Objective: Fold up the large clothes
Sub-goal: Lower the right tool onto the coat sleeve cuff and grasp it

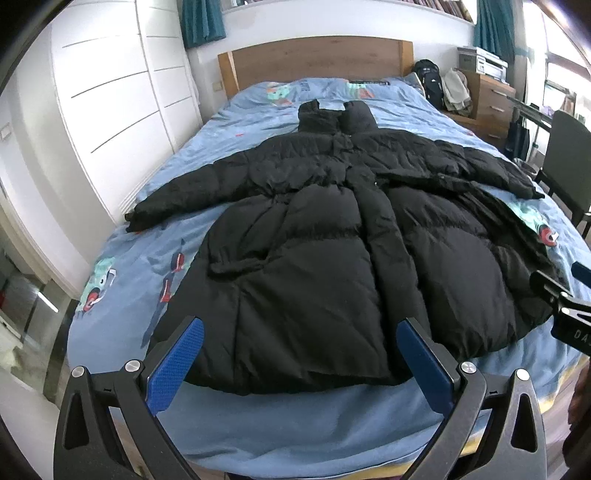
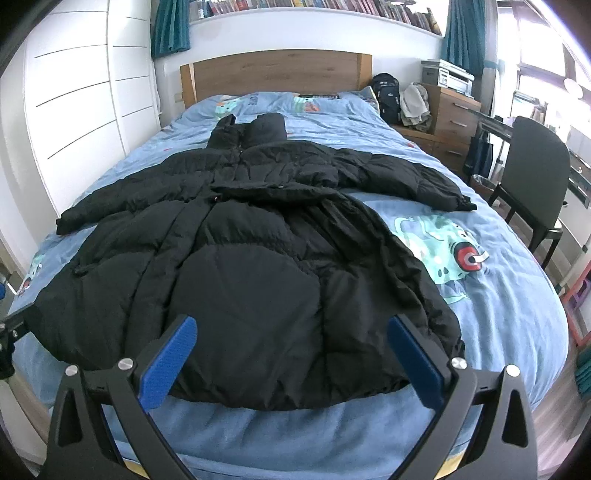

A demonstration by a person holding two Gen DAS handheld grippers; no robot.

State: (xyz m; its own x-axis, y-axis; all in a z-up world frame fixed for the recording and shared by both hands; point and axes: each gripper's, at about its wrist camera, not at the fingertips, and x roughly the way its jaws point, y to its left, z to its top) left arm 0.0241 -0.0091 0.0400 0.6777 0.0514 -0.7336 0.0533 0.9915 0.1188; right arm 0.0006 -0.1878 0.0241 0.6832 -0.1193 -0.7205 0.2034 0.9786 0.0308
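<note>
One black puffer coat [image 1: 314,236] lies spread front-up across the bed [image 2: 498,306], hood toward the wooden headboard [image 2: 277,72], both sleeves flung out to the sides, hem near the foot edge. Two claws hover over that hem: the left claw [image 1: 299,354] and the right claw [image 2: 291,350], each with its blue pads [image 2: 168,363] spread wide and holding nothing. One black chair [image 2: 535,173] stands to the right of the bed, beside one wooden drawer unit [image 2: 454,110] carrying a printer [image 2: 452,75]. One black backpack [image 2: 386,96] leans by the headboard, and a single shelf of books [image 2: 332,7] runs above.
</note>
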